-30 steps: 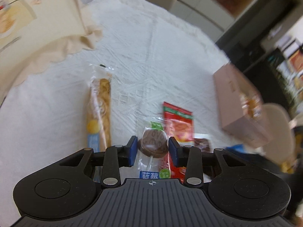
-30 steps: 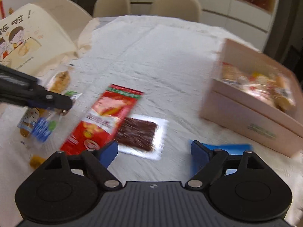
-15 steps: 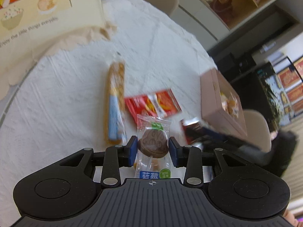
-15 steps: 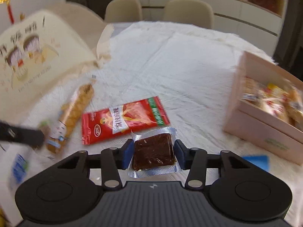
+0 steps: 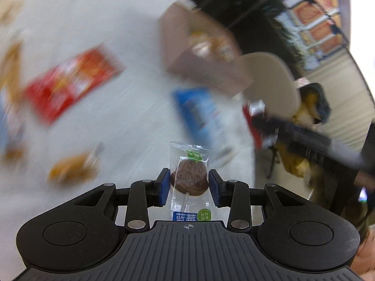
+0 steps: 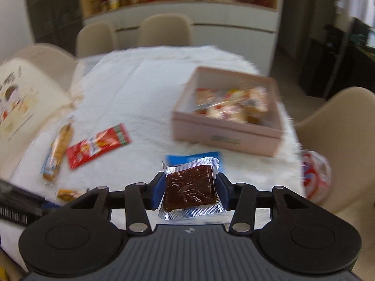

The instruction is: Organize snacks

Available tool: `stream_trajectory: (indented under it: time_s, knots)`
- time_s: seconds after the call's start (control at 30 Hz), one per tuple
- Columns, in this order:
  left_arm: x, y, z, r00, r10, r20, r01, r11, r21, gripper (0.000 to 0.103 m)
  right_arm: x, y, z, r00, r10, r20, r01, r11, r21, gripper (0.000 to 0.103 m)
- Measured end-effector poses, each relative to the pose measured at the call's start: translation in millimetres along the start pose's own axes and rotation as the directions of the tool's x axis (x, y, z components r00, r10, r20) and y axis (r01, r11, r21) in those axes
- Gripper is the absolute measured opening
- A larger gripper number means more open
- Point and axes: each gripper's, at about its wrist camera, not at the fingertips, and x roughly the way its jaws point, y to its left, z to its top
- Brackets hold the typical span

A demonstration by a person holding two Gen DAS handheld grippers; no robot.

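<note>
The left tongs [image 5: 189, 186] grip a wrapped chocolate lollipop [image 5: 190, 179] between blue pads, held above the worktop [image 5: 131, 121]. The right tongs [image 6: 190, 190] clench a dark brown square in a foil wrapper [image 6: 191, 190], also lifted clear. Below lie a blue packet [image 6: 194, 158], a red packet [image 6: 97, 145] and a long biscuit pack [image 6: 58, 151]. Farther right sits a pink box [image 6: 225, 138] with snacks [image 6: 232, 105] inside.

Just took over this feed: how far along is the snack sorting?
Done: several wrapped snacks already lie in the pink box. In hand: the left claw grips a wrapped lollipop, the right claw a foil-edged dark square snack. Left: the red packet, long pastry stick and blue packet.
</note>
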Motion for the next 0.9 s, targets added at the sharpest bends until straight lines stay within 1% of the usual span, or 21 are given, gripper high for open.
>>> stream_trajectory:
  time_s: [0.1,0.17,0.23,0.27,0.3,0.33,0.37,0.4,0.43,0.5,0.53,0.57,0.63,0.7,0.77,0.83,0.9]
  knots:
    - [-2.7,-33.3,54.3,0.995,-0.043,0.093,0.033,0.994,0.104,0.041,-22.6,-16.8,3.1,0.998,-0.041,0.049,0.040,0.998,0.040,0.046]
    - [-3.7,-56.4,99.8,0.982,-0.076,0.173,0.049,0.987,0.155,0.041,-35.5,-26.3,7.4,0.994,-0.063,0.088,0.058,0.997,0.056,0.046]
    - [2.7,-72.0,146.5,0.966,-0.117,0.229,0.082,0.985,0.155,0.041,-45.5,-34.7,13.9,0.989,-0.085,0.122,0.077,0.995,0.068,0.046]
    - [11.2,-76.5,168.3,0.963,-0.129,0.236,0.097,0.985,0.142,0.041,-50.2,-39.4,17.8,0.986,-0.094,0.136,0.084,0.994,0.074,0.047]
    - [22.3,-79.4,185.8,0.966,-0.116,0.232,0.085,0.986,0.141,0.041,-53.5,-43.4,20.7,0.984,-0.101,0.146,0.090,0.993,0.079,0.047]
    - [35.9,-79.4,201.4,0.971,-0.074,0.226,0.047,0.991,0.125,0.041,-55.8,-47.0,23.3,0.982,-0.106,0.155,0.094,0.992,0.084,0.047]
    - [47.0,-75.9,210.9,0.975,-0.032,0.219,0.011,0.995,0.094,0.040,-58.0,-51.3,25.5,0.981,-0.110,0.161,0.096,0.991,0.089,0.047]
    - [53.4,-70.5,214.9,0.976,-0.021,0.215,0.008,0.998,0.064,0.040,-59.1,-55.8,27.7,0.980,-0.112,0.166,0.098,0.991,0.092,0.047]
    - [55.1,-63.9,213.7,0.974,-0.043,0.220,0.036,0.999,0.035,0.040,-58.9,-60.8,30.3,0.979,-0.114,0.170,0.100,0.991,0.093,0.047]
    - [49.7,-47.9,200.8,0.966,-0.093,0.241,0.102,0.995,-0.023,0.040,-57.0,-71.0,36.7,0.979,-0.107,0.176,0.090,0.991,0.103,0.047]
    - [47.8,-40.6,189.9,0.964,-0.102,0.247,0.117,0.992,-0.046,0.040,-55.0,-76.9,42.0,0.980,-0.094,0.176,0.075,0.991,0.113,0.047]
    - [44.4,-32.2,177.5,0.963,-0.094,0.252,0.115,0.991,-0.070,0.040,-53.6,-82.7,49.6,0.982,-0.074,0.175,0.052,0.990,0.128,0.047]
    - [39.1,-14.6,149.6,0.968,-0.059,0.242,0.092,0.988,-0.123,0.040,-50.1,-92.9,71.2,0.982,-0.028,0.186,-0.001,0.988,0.154,0.047]
    - [37.0,6.8,122.7,0.980,-0.033,0.198,0.070,0.980,-0.184,0.040,-40.5,-97.4,104.8,0.976,0.017,0.216,-0.052,0.986,0.156,0.047]
    - [31.8,28.4,93.5,0.987,0.011,0.158,0.029,0.969,-0.246,0.040,-23.0,-100.4,144.3,0.973,0.033,0.229,-0.068,0.986,0.149,0.062]
    - [22.3,48.1,67.4,0.988,0.072,0.134,-0.030,0.957,-0.290,0.040,-4.0,-102.5,176.0,0.978,0.033,0.207,-0.066,0.986,0.155,0.067]
    - [8.5,63.7,43.1,0.985,0.127,0.120,-0.087,0.952,-0.295,0.040,10.1,-104.8,192.0,0.981,0.016,0.194,-0.051,0.983,0.179,0.067]
